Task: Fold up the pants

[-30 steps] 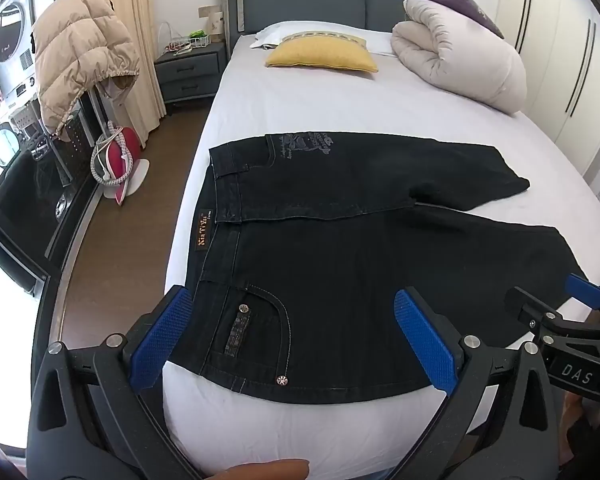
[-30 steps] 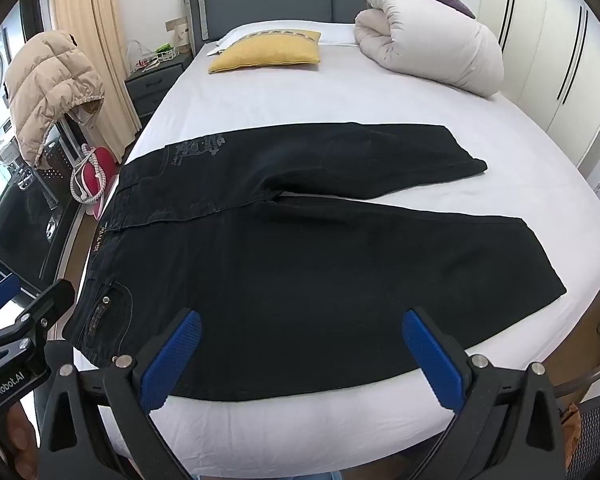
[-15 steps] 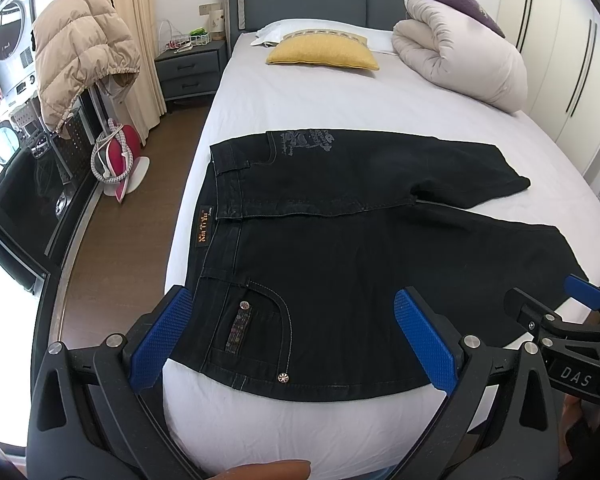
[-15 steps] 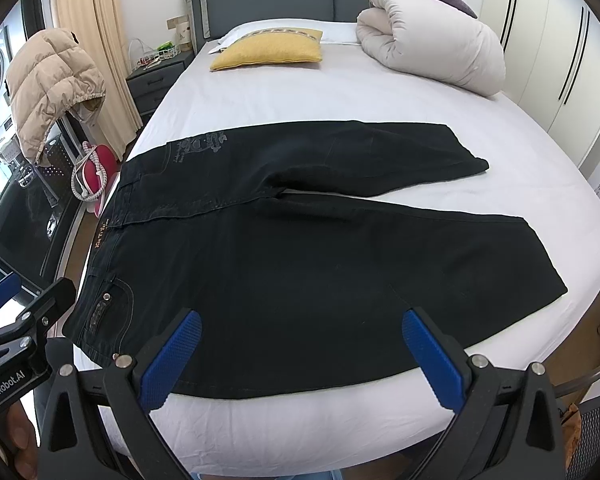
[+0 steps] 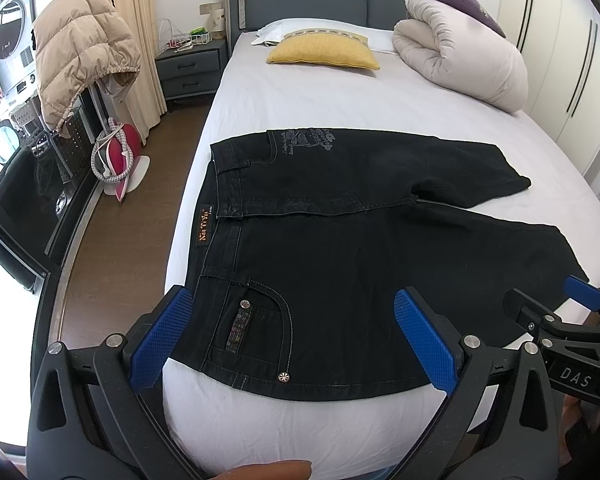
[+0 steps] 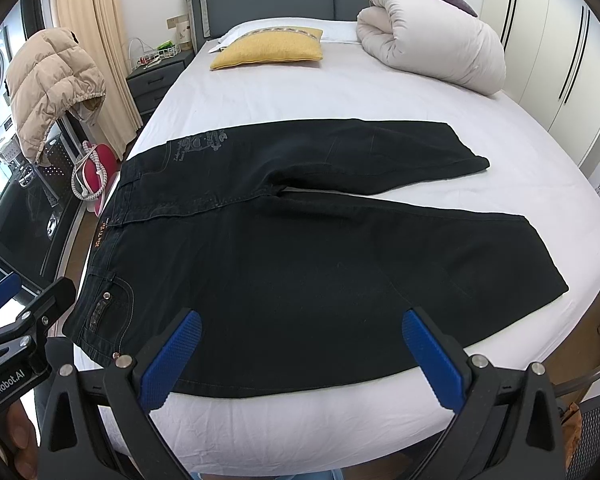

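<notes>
Two grippers wide open, black pants flat on the bed

Two legs are seen spread out on the white bed (image 5: pixel 340 100): the black pants (image 5: pixel 360 248) are laid flat across it, waistband toward the left edge, hems toward the right, so nothing's folded yet. The near leg runs along the front edge of the mattress, the far leg is angled off behind it. The left gripper (image 5: pixel 296 340) is held with its blue fingers (image 5: pixel 160 340) well apart, over the pocket end near the waist, gripping nothing. The right gripper (image 6: pixel 300 360) is likewise held spread apart and empty, over the near leg. A yellow pillow (image 6: pixel 268 52) and a rolled duvet (image 6: pixel 432 44) are parked up by the headboard.
</notes>
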A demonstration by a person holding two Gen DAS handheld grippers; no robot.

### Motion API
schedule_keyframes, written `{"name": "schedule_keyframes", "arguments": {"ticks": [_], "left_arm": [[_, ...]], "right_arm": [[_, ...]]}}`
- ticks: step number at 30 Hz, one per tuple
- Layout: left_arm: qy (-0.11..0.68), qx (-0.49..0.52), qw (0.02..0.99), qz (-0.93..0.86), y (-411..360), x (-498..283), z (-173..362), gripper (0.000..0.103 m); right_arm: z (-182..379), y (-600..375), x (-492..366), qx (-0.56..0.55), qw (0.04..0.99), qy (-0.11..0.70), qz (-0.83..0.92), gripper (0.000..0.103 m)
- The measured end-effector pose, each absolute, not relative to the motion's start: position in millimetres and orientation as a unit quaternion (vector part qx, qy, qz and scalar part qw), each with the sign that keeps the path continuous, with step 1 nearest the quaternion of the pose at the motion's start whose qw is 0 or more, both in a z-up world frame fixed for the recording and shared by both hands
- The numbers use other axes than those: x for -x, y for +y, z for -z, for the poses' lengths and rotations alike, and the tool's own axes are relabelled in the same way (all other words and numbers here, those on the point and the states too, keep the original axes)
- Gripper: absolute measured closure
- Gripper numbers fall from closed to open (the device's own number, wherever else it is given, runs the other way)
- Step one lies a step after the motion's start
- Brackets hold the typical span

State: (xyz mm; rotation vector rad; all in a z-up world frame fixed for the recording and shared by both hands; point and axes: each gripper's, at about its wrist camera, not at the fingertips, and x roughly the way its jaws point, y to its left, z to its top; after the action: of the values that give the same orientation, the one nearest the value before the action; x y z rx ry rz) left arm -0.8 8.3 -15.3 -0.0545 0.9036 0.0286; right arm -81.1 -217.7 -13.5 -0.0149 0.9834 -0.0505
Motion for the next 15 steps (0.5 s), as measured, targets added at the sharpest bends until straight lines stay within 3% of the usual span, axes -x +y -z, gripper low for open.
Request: {"name": "schedule_keyframes", "arguments": {"ticks": [15], "left_arm": [[0.437,0.026,0.899,-0.014,8.6,0.9,15.4,0.0]], "right_arm": [[14.8,-216.1,82.0,0.007,0.881,0.473,0.024,0.0]]}}
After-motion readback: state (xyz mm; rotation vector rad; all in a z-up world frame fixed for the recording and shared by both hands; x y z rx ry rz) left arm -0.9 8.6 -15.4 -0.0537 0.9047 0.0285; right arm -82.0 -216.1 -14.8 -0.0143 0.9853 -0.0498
